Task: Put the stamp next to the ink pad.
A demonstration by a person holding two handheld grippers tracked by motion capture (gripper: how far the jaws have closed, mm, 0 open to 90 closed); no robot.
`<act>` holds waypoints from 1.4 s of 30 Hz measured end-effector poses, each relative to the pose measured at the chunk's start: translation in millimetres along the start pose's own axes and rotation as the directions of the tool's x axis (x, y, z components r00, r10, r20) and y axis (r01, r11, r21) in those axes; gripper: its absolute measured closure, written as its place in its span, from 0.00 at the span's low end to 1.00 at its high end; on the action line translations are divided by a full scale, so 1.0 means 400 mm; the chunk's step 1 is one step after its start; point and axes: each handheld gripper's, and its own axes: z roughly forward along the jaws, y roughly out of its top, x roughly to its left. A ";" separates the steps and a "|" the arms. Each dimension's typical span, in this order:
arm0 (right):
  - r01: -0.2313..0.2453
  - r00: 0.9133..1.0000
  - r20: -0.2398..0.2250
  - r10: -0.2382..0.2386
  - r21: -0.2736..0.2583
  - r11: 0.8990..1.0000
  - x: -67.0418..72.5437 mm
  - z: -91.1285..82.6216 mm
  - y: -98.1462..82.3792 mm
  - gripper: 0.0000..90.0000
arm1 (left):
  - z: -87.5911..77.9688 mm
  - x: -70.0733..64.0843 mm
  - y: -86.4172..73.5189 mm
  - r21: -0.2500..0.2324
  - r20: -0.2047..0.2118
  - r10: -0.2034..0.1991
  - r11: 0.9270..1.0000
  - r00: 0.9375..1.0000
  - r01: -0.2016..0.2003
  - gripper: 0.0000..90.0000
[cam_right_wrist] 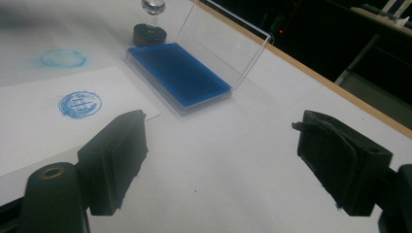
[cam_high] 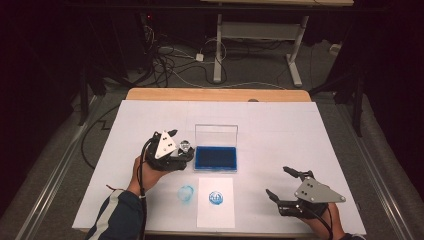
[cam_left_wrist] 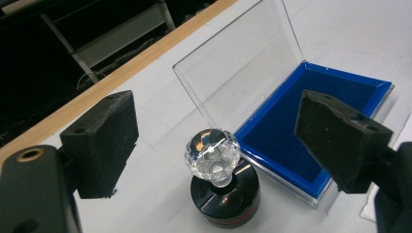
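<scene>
1. Beside the blue ink pad case (cam_high: 216,158), touching its left side, stands the stamp (cam_high: 186,148) with its crystal knob and round black base; it is upright on the white table cover (cam_high: 280,135).
2. Inside the case I see the blue pad, and the clear lid (cam_high: 216,134) stands open at the far edge of the case.
3. On the near side of the case lies a white paper sheet (cam_high: 216,216) with one round blue print (cam_high: 216,198). Left of that sheet, a paler blue ring mark (cam_high: 186,192) sits on the table cover.
4. My left gripper (cam_high: 181,151) is just left of the case, its jaws wide apart on both sides of the stamp's knob, not touching it.
5. My right gripper (cam_high: 278,182) is well to the right of the case, jaws wide open, holding nothing.
</scene>
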 end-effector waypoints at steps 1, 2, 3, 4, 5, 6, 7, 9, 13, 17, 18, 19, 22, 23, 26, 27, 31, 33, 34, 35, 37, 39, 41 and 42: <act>0.000 1.000 0.000 0.000 0.000 1.000 0.000 0.000 0.000 0.20 | -0.004 -0.002 0.002 -0.006 0.001 0.005 1.000 1.000 -0.005 0.17; 0.003 1.000 -0.001 -0.003 0.000 1.000 0.000 0.000 0.000 0.20 | -0.007 -0.004 0.004 -0.012 0.004 0.006 1.000 1.000 -0.006 0.17; 0.003 1.000 -0.001 -0.003 -0.001 1.000 0.000 0.000 0.000 0.20 | -0.009 -0.006 0.007 -0.010 0.005 0.010 1.000 1.000 -0.010 0.17; 0.001 1.000 -0.002 -0.001 -0.001 1.000 0.000 0.000 -0.001 0.20 | -0.011 -0.008 0.009 -0.009 0.006 0.015 1.000 1.000 -0.015 0.17; 0.005 1.000 -0.004 -0.005 0.002 1.000 0.000 0.001 -0.001 0.20 | -0.014 -0.010 0.011 -0.010 0.010 0.022 1.000 1.000 -0.022 0.17; 0.007 1.000 -0.001 -0.007 0.003 1.000 0.002 0.001 -0.001 0.20 | -0.016 -0.012 0.014 -0.007 0.014 0.030 1.000 0.999 -0.030 0.17; 0.006 1.000 -0.002 -0.006 0.001 1.000 0.002 0.001 -0.001 0.20 | -0.019 -0.014 0.016 -0.008 0.009 0.035 0.999 0.999 -0.035 0.17; 0.006 1.000 -0.003 -0.006 0.002 1.000 0.003 0.001 -0.001 0.20 | -0.025 -0.016 0.020 -0.020 0.018 0.033 0.999 0.999 -0.032 0.17; 0.007 1.000 -0.005 -0.007 0.005 1.000 0.005 0.001 -0.002 0.20 | -0.036 -0.023 0.023 -0.017 0.022 0.045 0.999 0.999 -0.044 0.17; 0.011 1.000 -0.006 -0.011 0.007 1.000 0.006 0.001 -0.002 0.20 | -0.051 -0.030 0.027 -0.025 0.027 0.061 0.998 0.998 -0.060 0.17; 0.013 1.000 -0.005 -0.013 0.007 1.000 0.006 0.000 -0.002 0.20 | -0.053 -0.031 0.027 -0.032 0.033 0.059 0.998 0.998 -0.057 0.17; 0.012 1.000 -0.006 -0.012 0.006 1.000 0.006 0.000 -0.002 0.20 | -0.055 -0.032 0.028 -0.031 0.035 0.061 0.998 0.998 -0.060 0.17; 0.017 1.000 0.004 -0.017 0.004 1.000 0.008 -0.001 -0.001 0.20 | -0.062 -0.037 0.028 -0.025 0.038 0.075 0.997 0.997 -0.074 0.17; 0.017 1.000 0.007 -0.017 0.003 1.000 0.007 -0.002 0.000 0.20 | -0.065 -0.038 0.027 -0.032 0.041 0.071 0.997 0.997 -0.069 0.17; 0.015 1.000 0.010 -0.015 -0.001 1.000 0.007 -0.003 0.000 0.20 | -0.074 -0.042 0.026 -0.039 0.038 0.077 0.996 0.996 -0.075 0.17; 0.016 1.000 0.008 -0.016 0.002 1.000 0.007 -0.003 -0.001 0.20 | -0.078 -0.043 0.026 -0.043 0.040 0.078 0.996 0.996 -0.076 0.17; 0.019 1.000 0.007 -0.019 0.001 1.000 0.008 -0.003 0.000 0.20 | -0.089 -0.050 0.024 -0.040 0.043 0.090 0.995 0.995 -0.088 0.17; 0.019 1.000 0.010 -0.019 0.000 1.000 0.008 -0.004 0.000 0.20 | -0.094 -0.054 0.022 -0.031 0.042 0.103 0.994 0.994 -0.102 0.17; 0.020 1.000 0.012 -0.020 0.001 1.000 0.008 -0.004 0.000 0.20 | -0.096 -0.056 0.022 -0.029 0.037 0.114 0.993 0.993 -0.113 0.17; 0.021 1.000 0.018 -0.021 0.000 1.000 0.008 -0.005 0.000 0.20 | -0.099 -0.058 0.021 -0.032 0.040 0.114 0.993 0.993 -0.113 0.17; 0.019 1.000 0.022 -0.019 -0.004 1.000 0.007 -0.005 0.001 0.20 | -0.106 -0.061 0.020 -0.035 0.038 0.122 0.992 0.992 -0.121 0.17; 0.022 0.999 0.025 -0.022 -0.004 1.000 0.007 -0.006 0.001 0.20 | -0.112 -0.063 0.020 -0.037 0.042 0.124 0.992 0.991 -0.122 0.17; 0.021 0.999 0.026 -0.021 -0.002 1.000 0.007 -0.006 0.000 0.20 | -0.118 -0.064 0.017 -0.037 0.039 0.129 0.991 0.991 -0.128 0.17; 0.021 0.999 0.028 -0.021 -0.003 1.000 0.007 -0.006 0.000 0.20 | -0.121 -0.064 0.016 -0.038 0.042 0.126 0.992 0.991 -0.124 0.17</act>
